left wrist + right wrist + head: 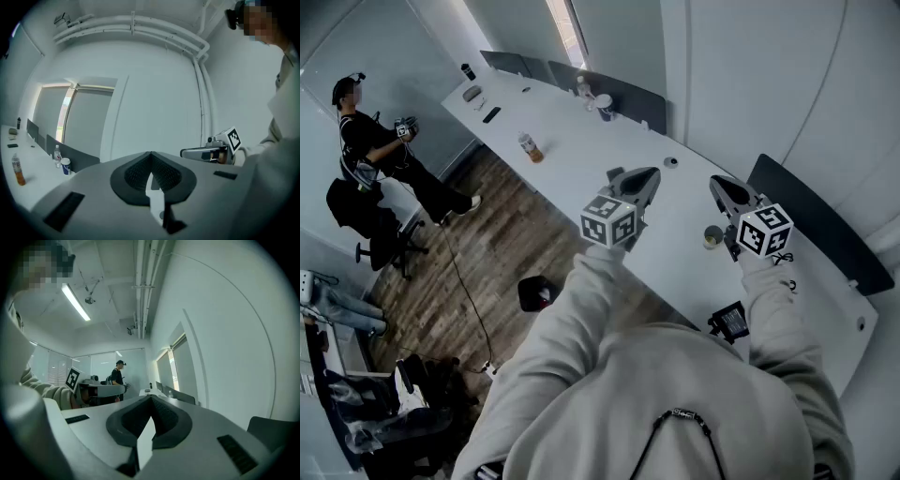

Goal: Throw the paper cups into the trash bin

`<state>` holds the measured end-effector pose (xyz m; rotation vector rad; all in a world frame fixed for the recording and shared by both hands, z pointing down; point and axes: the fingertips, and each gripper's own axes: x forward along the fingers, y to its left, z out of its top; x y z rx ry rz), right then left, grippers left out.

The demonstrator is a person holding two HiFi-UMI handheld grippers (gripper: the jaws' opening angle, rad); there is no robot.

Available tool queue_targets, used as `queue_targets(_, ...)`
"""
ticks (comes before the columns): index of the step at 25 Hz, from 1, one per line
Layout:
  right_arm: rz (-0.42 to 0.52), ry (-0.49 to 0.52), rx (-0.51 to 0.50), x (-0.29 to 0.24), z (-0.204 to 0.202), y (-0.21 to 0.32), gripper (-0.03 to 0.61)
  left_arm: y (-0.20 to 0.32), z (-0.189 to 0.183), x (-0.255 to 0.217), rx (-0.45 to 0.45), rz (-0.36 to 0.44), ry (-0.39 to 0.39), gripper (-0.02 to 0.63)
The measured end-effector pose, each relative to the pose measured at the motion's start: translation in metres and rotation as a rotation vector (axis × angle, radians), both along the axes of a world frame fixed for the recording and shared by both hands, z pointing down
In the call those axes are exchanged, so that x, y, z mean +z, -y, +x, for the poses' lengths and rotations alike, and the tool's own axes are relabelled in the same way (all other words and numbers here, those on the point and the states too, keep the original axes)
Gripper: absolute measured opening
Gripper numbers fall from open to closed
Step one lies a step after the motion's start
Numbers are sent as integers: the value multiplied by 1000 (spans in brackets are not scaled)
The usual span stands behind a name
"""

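Note:
In the head view both grippers are held level above a long white table (pixel 581 159). My left gripper (pixel 651 174) is shut, its jaws meeting at the tip with nothing between them. My right gripper (pixel 716 182) is likewise shut and empty. A paper cup with a dark sleeve (pixel 605 105) stands far down the table, also seen as the cup (pixel 65 165) in the left gripper view. A small cup (pixel 712 236) sits on the table just left of my right gripper's body. A black trash bin (pixel 536 292) stands on the wooden floor below the table's edge.
An orange-capped bottle (pixel 530 147) and a clear water bottle (pixel 581 88) stand on the table, with small items at its far end. A dark chair back (pixel 811 220) rises behind the table. A black device (pixel 731 321) lies near me. A person (pixel 375 141) stands far left.

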<state>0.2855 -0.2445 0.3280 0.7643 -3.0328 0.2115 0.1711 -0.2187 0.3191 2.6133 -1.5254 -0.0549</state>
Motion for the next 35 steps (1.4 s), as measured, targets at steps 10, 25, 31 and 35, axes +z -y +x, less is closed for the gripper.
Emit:
queue_targets(10, 19, -2, -15, -6, -5, -5, 18, -1, 10, -1, 5, 11, 4, -2)
queue_targets(25, 1, 2, -12, 0, -8, -5, 18, 1, 4, 10, -9, -7, 8, -2)
queue_targets(31, -18, 23, -6, 3, -9, -1, 18, 2, 0, 9, -1, -2, -8, -2)
queue_targets(35, -26, 29, 21, 7, -5, -1, 18, 0, -7, 16, 23, -3, -38, -2)
